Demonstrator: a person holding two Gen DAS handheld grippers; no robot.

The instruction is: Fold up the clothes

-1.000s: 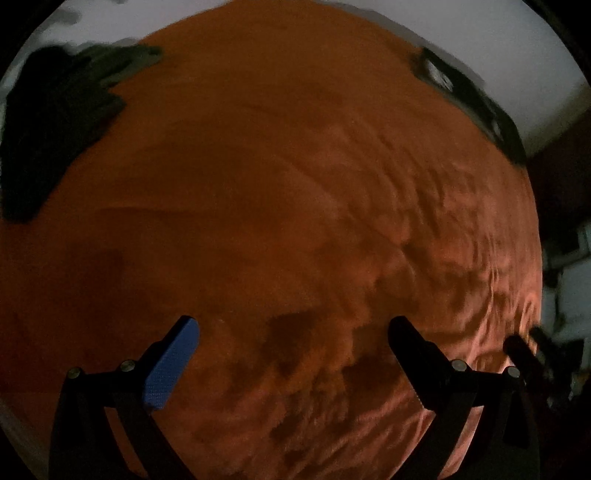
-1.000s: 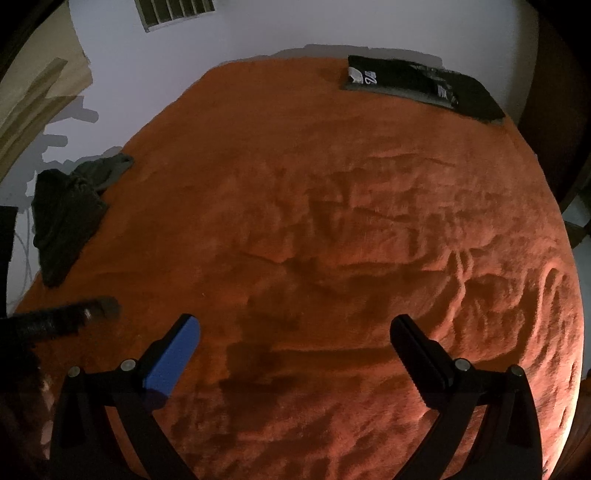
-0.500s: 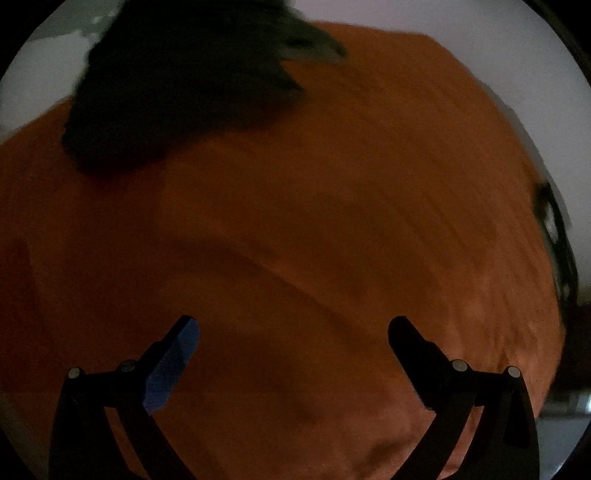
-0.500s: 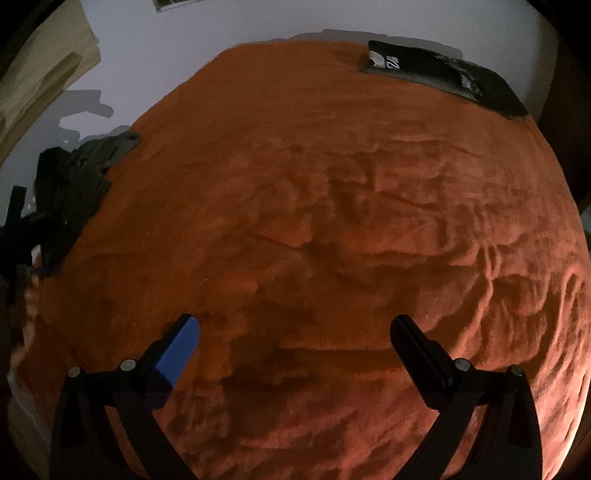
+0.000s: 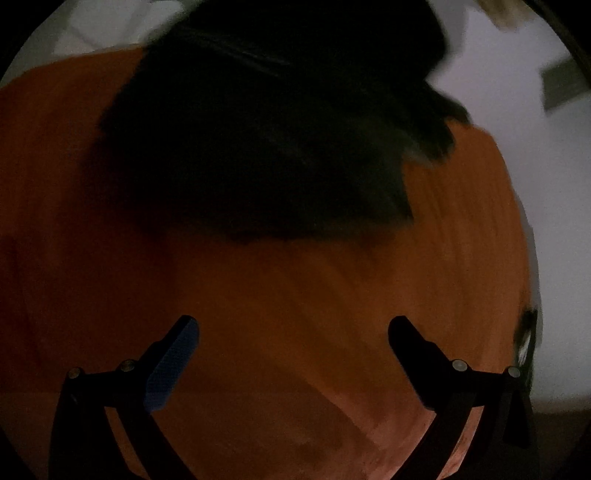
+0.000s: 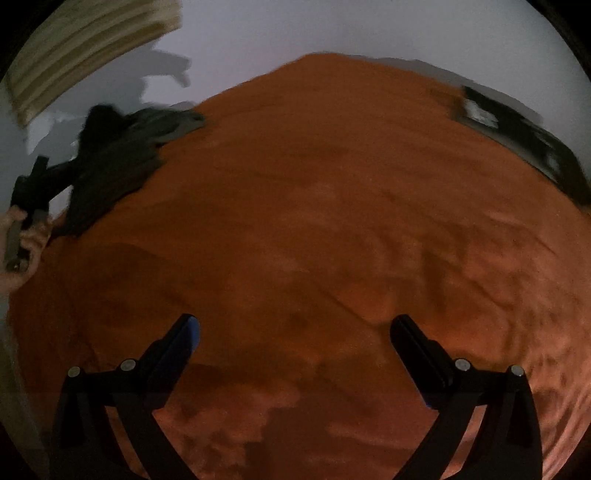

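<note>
A crumpled dark garment [image 5: 273,140] lies at the edge of the orange blanket [image 5: 295,314]. It fills the upper part of the left wrist view, blurred and dim. My left gripper [image 5: 293,328] is open and empty, just short of the garment. In the right wrist view the same garment [image 6: 114,162] lies at the far left edge, with the left gripper [image 6: 33,188] and the hand holding it beside it. My right gripper [image 6: 295,328] is open and empty over the middle of the blanket [image 6: 332,240].
A folded black garment with white print [image 6: 517,133] lies at the blanket's far right edge. A white wall [image 6: 295,33] stands behind. Cream slats [image 6: 85,48] show at upper left.
My left gripper has swung and closed in on the crumpled dark garment, which now looms large. My right gripper has turned left a little. Both stay open.
</note>
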